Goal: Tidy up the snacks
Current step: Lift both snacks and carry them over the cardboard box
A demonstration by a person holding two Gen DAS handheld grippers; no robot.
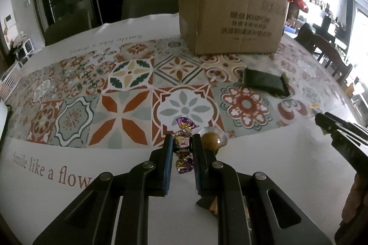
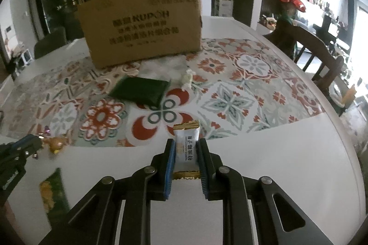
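Note:
My left gripper [image 1: 182, 141] is shut on a purple and gold wrapped candy [image 1: 182, 141], held just above the white table edge. A round brown sweet in clear wrap [image 1: 212, 140] lies right beside its right finger. My right gripper [image 2: 185, 148] is shut on a white candy packet with gold ends [image 2: 186, 148]. A dark green flat packet [image 2: 140, 90] lies on the patterned mat in front of the cardboard box [image 2: 142, 31]; it also shows in the left wrist view [image 1: 264, 81]. The box [image 1: 232, 19] stands at the far side of the mat.
A small white crumpled wrapper [image 2: 187, 78] lies next to the green packet. A green and yellow packet [image 2: 51, 192] lies on the table at lower left. A dark wrapper [image 1: 208, 204] lies under my left gripper. Wooden chairs [image 2: 322, 61] stand at the right table edge.

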